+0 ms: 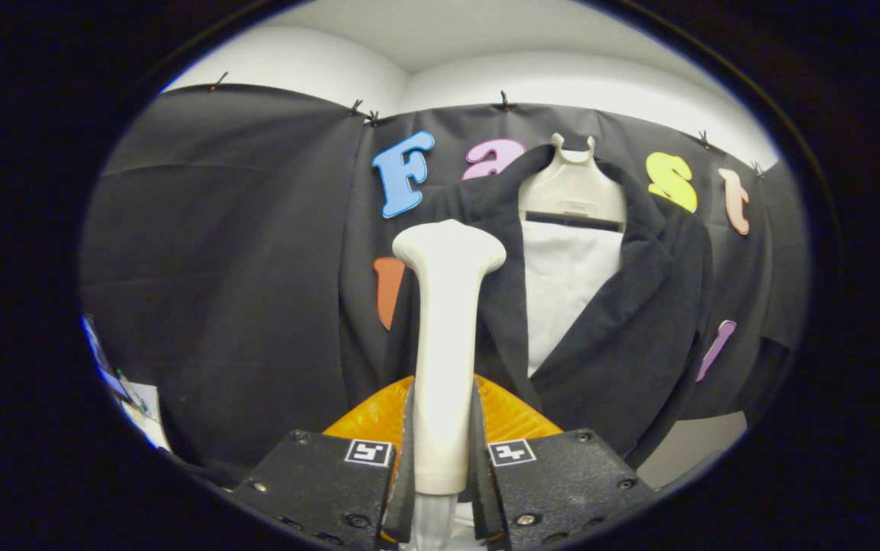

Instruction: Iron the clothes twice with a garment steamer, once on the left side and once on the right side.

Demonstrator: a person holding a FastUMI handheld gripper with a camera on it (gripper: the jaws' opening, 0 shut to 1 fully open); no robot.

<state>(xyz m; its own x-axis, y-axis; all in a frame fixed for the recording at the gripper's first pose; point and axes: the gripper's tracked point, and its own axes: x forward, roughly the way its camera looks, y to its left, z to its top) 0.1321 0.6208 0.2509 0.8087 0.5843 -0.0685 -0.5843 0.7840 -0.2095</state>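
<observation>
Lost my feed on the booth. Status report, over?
Gripper shut on steamer, held upright between the fingers. Black jacket hangs on its hanger just beyond, steamer head by its left lapel. Nothing in the way.

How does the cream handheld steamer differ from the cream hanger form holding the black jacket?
The cream handheld steamer is slim with a flared head; the cream hanger form is broad with a forked top. The steamer stands upright, clamped between the fingers of the tool; the hanger form hangs beyond them against the booth wall. The steamer is bare; the hanger form wears the black jacket over a white panel. Both look like smooth cream plastic.
</observation>
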